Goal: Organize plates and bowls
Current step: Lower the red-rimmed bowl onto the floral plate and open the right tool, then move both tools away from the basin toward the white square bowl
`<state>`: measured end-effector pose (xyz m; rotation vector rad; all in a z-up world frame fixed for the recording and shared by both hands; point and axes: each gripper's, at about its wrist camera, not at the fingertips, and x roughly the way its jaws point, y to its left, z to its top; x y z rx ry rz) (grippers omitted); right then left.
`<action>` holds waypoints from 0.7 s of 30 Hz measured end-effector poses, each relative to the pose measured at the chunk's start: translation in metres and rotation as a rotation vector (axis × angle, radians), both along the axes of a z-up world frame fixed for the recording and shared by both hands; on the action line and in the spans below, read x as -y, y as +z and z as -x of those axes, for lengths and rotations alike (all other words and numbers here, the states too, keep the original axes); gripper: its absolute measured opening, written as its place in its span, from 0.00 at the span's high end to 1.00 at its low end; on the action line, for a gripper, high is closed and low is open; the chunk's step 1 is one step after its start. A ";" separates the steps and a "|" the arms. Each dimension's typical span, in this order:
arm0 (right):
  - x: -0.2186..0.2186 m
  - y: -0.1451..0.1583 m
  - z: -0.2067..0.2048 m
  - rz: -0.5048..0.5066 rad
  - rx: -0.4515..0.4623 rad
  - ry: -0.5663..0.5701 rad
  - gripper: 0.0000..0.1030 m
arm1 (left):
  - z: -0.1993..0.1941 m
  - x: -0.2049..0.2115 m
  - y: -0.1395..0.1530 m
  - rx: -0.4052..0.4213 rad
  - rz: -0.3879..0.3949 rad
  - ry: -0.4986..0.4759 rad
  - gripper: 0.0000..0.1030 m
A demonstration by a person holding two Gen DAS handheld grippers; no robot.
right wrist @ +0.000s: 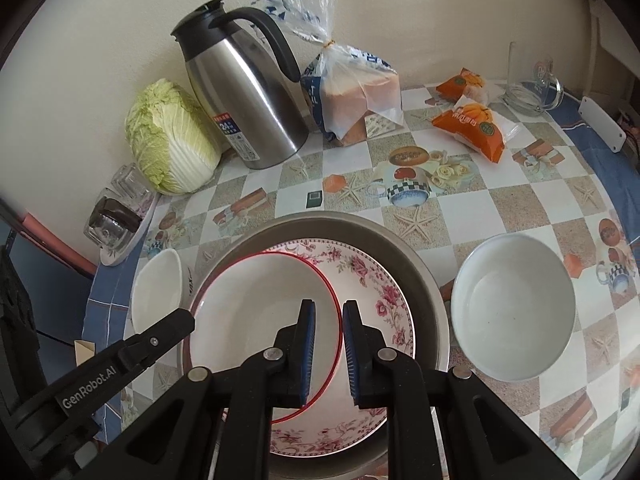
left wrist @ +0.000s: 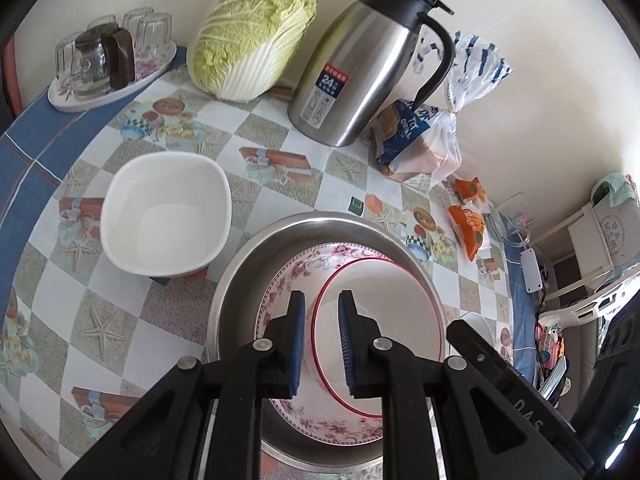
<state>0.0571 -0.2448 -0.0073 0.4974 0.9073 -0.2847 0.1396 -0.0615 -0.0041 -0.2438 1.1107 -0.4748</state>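
Observation:
A steel basin [left wrist: 236, 268] [right wrist: 424, 264] on the chequered tablecloth holds a pink floral plate [left wrist: 280, 280] [right wrist: 380, 280]. A white plate with a red rim [left wrist: 400, 304] [right wrist: 256, 304] lies on the floral plate. My left gripper [left wrist: 322, 296] hovers over the red rim's left side, its pads apart, and the rim shows in the gap untouched. My right gripper [right wrist: 329, 304] hangs over the rim's right side, also parted and holding nothing. A squarish white bowl [left wrist: 168, 212] [right wrist: 158, 292] stands left of the basin. A round white bowl [right wrist: 516, 308] stands right of it.
Along the wall behind stand a steel thermos jug [left wrist: 360, 76], a napa cabbage [left wrist: 252, 36], a bagged loaf [right wrist: 352, 92] and a tray of glasses [left wrist: 108, 56]. Orange snack packs [right wrist: 476, 124] and a glass mug [right wrist: 532, 80] lie at the back right.

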 end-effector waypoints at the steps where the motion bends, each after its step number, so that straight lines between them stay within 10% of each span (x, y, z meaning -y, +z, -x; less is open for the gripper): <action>1: 0.000 0.005 0.002 0.003 0.011 0.000 0.84 | 0.001 -0.001 0.003 0.008 -0.003 0.002 0.79; 7: -0.006 0.035 0.011 0.056 0.055 0.010 0.84 | 0.007 -0.009 0.017 0.039 -0.006 0.030 0.59; 14: -0.005 0.041 0.014 0.113 0.023 -0.012 0.44 | 0.010 -0.020 0.027 0.073 -0.034 0.077 0.37; 21: -0.003 0.034 0.012 0.118 -0.009 -0.016 0.26 | 0.009 -0.023 0.026 0.081 -0.088 0.108 0.19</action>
